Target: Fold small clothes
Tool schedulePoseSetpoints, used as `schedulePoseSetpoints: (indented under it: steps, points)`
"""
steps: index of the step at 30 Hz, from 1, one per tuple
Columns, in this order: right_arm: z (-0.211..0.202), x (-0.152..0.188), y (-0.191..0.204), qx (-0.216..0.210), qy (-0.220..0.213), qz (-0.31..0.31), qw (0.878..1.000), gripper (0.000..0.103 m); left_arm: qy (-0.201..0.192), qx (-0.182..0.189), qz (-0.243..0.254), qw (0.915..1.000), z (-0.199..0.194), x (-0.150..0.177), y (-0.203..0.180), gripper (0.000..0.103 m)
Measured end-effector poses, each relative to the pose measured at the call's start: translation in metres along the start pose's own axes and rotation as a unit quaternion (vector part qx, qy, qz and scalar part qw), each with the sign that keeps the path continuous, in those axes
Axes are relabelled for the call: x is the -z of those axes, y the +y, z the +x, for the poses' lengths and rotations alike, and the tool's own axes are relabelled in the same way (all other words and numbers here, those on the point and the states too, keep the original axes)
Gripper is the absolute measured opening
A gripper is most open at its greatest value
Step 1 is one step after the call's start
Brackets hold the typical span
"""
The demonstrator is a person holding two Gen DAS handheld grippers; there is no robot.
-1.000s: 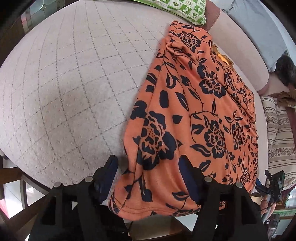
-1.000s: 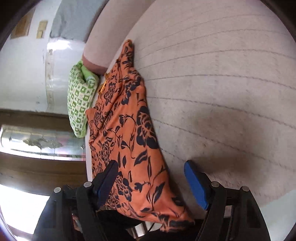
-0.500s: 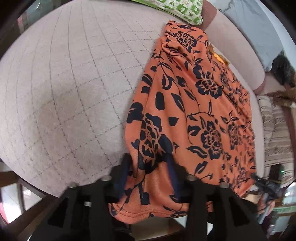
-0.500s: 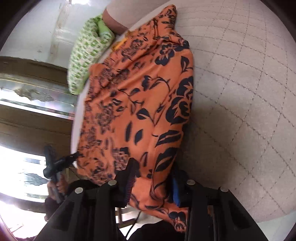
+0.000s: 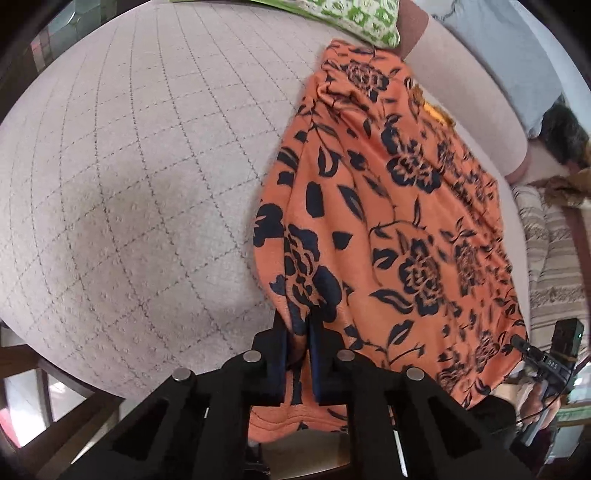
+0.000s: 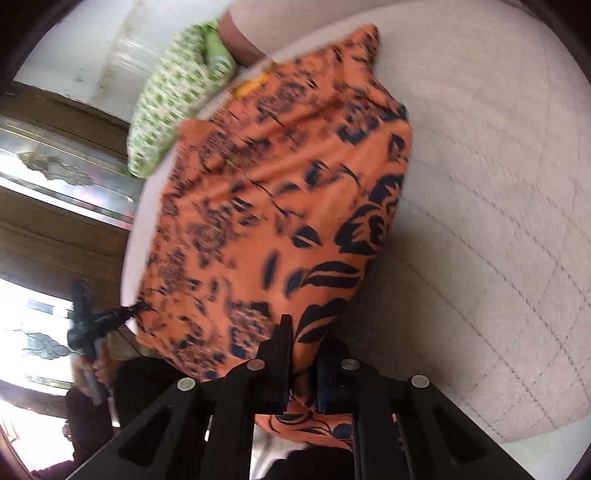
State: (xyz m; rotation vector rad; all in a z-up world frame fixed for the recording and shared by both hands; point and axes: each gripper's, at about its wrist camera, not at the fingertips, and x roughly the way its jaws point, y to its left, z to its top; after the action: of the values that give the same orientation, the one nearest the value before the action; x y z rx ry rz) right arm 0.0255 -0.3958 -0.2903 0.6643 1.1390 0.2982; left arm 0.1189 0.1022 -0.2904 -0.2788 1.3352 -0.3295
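Observation:
An orange garment (image 5: 388, 221) with dark blue flowers lies spread on a pale quilted sofa seat (image 5: 129, 166). My left gripper (image 5: 301, 332) is shut on the garment's near left hem, with cloth pinched between its blue pads. In the right wrist view the same garment (image 6: 280, 192) is blurred by motion. There my right gripper (image 6: 303, 350) is shut on its near right corner, and a fold of the cloth hangs below the jaws. The other gripper (image 6: 99, 321) shows at the left, holding the opposite corner.
A green and white patterned cushion (image 5: 347, 14) lies at the far end of the seat, against the sofa's padded back (image 5: 476, 96). A striped cloth (image 5: 550, 258) lies at the right. The quilted seat (image 6: 498, 221) stretches right of the garment. A wooden frame (image 5: 66, 410) edges the seat.
Both grippers went from open around the garment's near edge to shut on it. The right gripper rolled and lifted its corner, so the cloth now rises from the seat.

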Motion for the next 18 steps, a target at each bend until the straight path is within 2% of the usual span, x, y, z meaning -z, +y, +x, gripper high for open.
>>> schedulePoseSetpoints:
  steps: [5,8,13,18]
  points:
    - [-0.023,-0.014,0.012,-0.066,-0.047,0.011,0.997,0.010,-0.012,0.049,0.001,0.9987,-0.022,-0.015,0.000,0.009]
    - [-0.031,-0.028,0.017,-0.091,-0.064,0.018,0.994,0.010,-0.024,0.075,0.001,0.9969,-0.037,-0.038,-0.008,0.009]
    - [-0.042,-0.073,0.021,-0.117,-0.105,0.035,0.987,0.010,-0.048,0.079,0.011,0.9956,-0.056,-0.092,-0.030,0.009]
    - [-0.036,-0.138,0.010,-0.125,-0.140,0.071,0.980,0.010,-0.058,0.063,0.011,0.9963,-0.041,-0.174,-0.059,0.009]
